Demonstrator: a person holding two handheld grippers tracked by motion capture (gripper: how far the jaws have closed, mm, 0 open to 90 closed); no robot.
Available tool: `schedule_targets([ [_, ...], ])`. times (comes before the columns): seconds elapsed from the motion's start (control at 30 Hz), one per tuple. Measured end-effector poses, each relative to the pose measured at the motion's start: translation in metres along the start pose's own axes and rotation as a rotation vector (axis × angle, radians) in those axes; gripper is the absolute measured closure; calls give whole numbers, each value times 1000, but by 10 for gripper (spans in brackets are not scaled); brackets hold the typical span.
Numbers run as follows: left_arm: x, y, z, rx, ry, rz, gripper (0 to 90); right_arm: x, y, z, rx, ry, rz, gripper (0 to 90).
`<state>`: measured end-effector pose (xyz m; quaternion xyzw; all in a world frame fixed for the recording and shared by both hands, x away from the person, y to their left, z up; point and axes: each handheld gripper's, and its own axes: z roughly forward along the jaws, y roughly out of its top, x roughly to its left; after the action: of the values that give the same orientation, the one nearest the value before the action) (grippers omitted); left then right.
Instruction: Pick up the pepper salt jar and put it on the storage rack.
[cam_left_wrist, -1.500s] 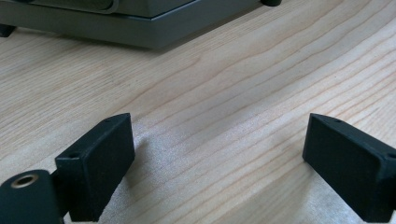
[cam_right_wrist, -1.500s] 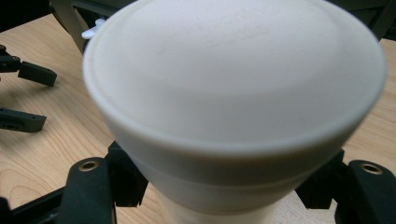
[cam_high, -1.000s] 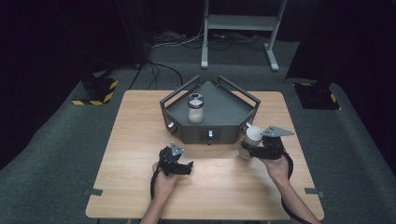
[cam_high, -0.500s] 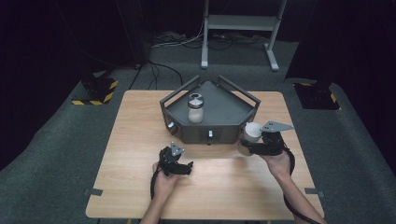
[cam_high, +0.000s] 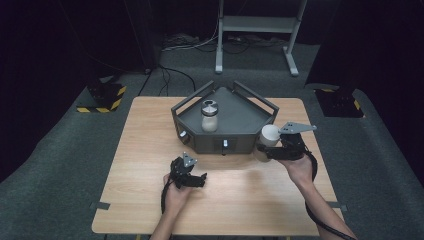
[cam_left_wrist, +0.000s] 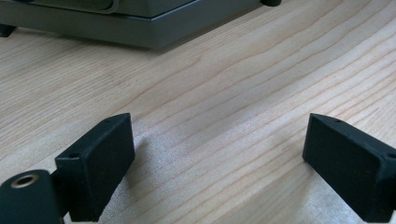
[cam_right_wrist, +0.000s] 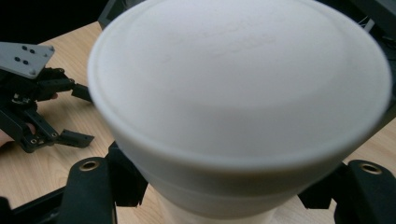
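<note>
Keep the white-lidded jar (cam_high: 268, 141) upright and carry it slowly over the grey tray's wall (cam_high: 222, 144). The right gripper (cam_high: 274, 150) pinches it below the lid, one finger (cam_right_wrist: 100, 191) on each side (above the table (cam_high: 240, 200)). The left gripper (cam_high: 192, 179) rests with fingers spread, empty.

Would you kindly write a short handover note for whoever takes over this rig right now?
Right gripper: shut on the white-lidded jar, held just off the table beside the grey tray's front right corner.
Left gripper: open with nothing between its jaws, low over the wooden table.
Done: a second jar stands upright in the tray.
Left: probably place the held jar in the tray too.
</note>
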<state>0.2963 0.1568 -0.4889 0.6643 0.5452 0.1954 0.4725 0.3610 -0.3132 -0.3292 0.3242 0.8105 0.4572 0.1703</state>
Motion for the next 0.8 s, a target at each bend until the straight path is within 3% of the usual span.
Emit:
schedule_targets([
  [0.8,0,0,0,0,0,0,90,-6,46,-8,-40,61,-8,335],
])
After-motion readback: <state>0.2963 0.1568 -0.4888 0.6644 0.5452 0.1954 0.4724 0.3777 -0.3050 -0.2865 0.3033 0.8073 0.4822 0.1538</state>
